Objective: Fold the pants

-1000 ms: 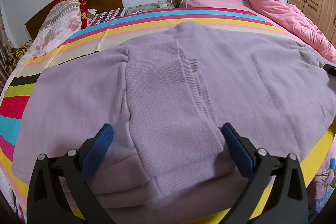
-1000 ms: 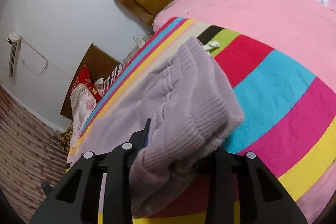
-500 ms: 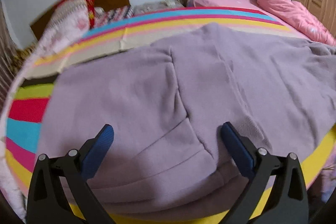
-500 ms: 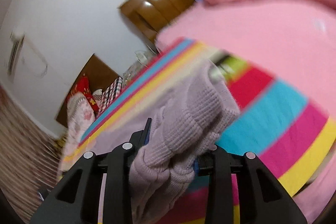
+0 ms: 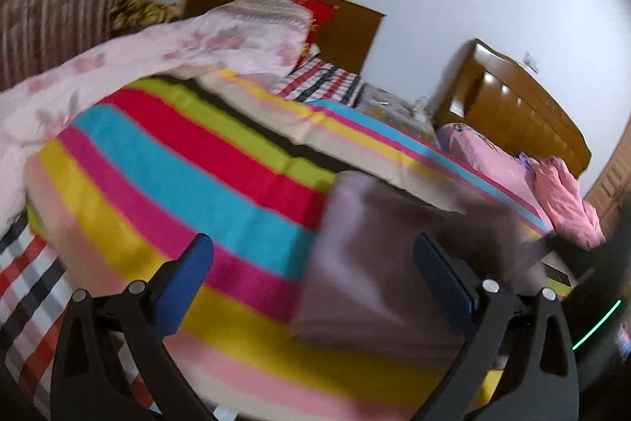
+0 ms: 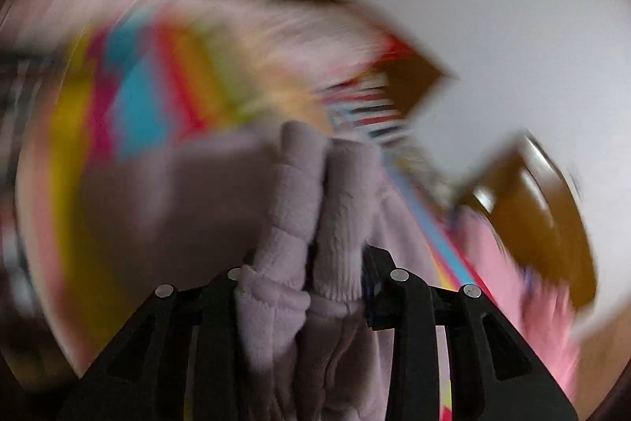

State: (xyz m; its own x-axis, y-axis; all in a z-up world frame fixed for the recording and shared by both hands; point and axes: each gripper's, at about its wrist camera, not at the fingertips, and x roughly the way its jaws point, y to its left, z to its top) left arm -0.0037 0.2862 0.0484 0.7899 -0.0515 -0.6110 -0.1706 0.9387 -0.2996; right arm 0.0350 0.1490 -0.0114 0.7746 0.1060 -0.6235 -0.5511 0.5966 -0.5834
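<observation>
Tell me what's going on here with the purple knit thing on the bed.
A person with a handheld gripper in each hand is folding lilac knit pants on a bed with a striped sheet. The right gripper is clamped on a bunched end of the pants, lifted off the bed. The left gripper is open and holds nothing; part of the pants lies between its fingers. Both views are blurred, so the fold itself is unclear.

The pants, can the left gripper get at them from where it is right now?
Probably yes. The left gripper is open and empty, and the near edge of the pants lies between its fingers with nothing in the way; the right gripper holds another part.
</observation>
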